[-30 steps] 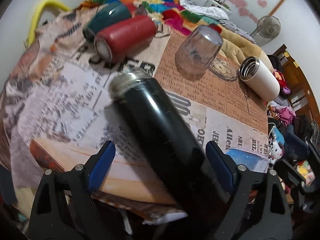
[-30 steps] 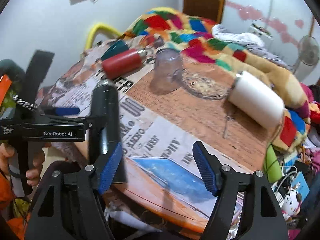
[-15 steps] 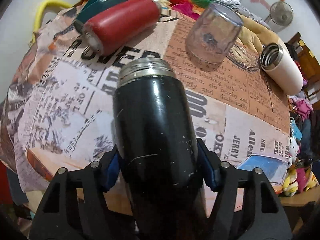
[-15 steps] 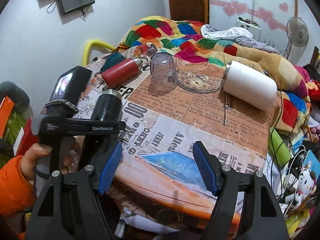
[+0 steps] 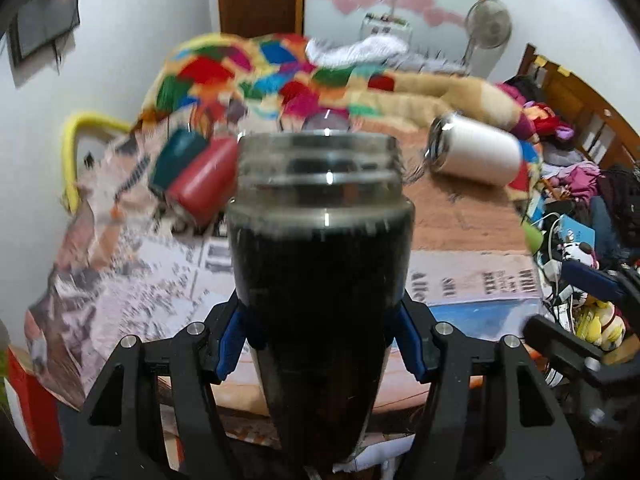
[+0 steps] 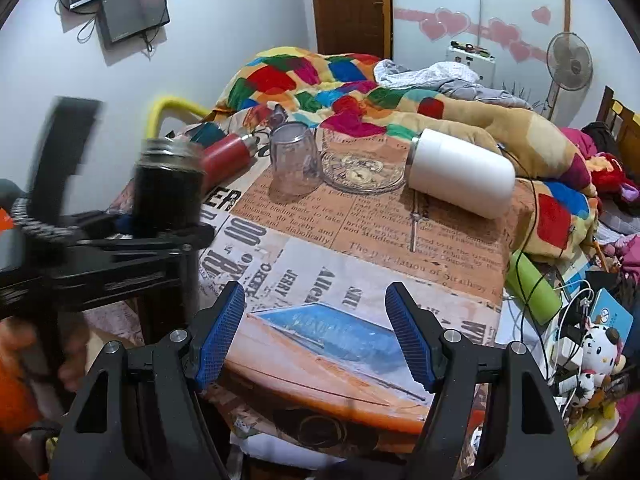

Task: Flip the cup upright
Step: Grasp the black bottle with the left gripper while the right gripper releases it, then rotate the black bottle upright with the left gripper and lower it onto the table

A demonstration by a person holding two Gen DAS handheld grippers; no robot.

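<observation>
The left gripper [image 5: 320,344] pinches the black flask [image 5: 320,280] around its lower body, blue pads pressed to either side, and holds it upright with the threaded steel mouth on top, off the bench's near left corner as the right wrist view shows it [image 6: 168,196]. The right gripper [image 6: 316,332] hangs spread and empty over the near edge of the bench [image 6: 360,280].

To finish well, I would keep the flask vertical, carry it in over the newspaper-print cover, and lower it until the base sits flat before easing the pads apart; letting go too near the edge risks a topple. The red bottle [image 6: 228,156] and teal bottle [image 5: 176,156] lie close behind at the left edge, so a clear patch nearer the middle looks safer.

The flask's base is cut off below both views, so I cannot tell whether it touches anything. The left view is motion-blurred, and the flask hides most of the clear glass [image 6: 294,164]. The white tumbler [image 6: 460,172] lies sideways near the far right corner.
</observation>
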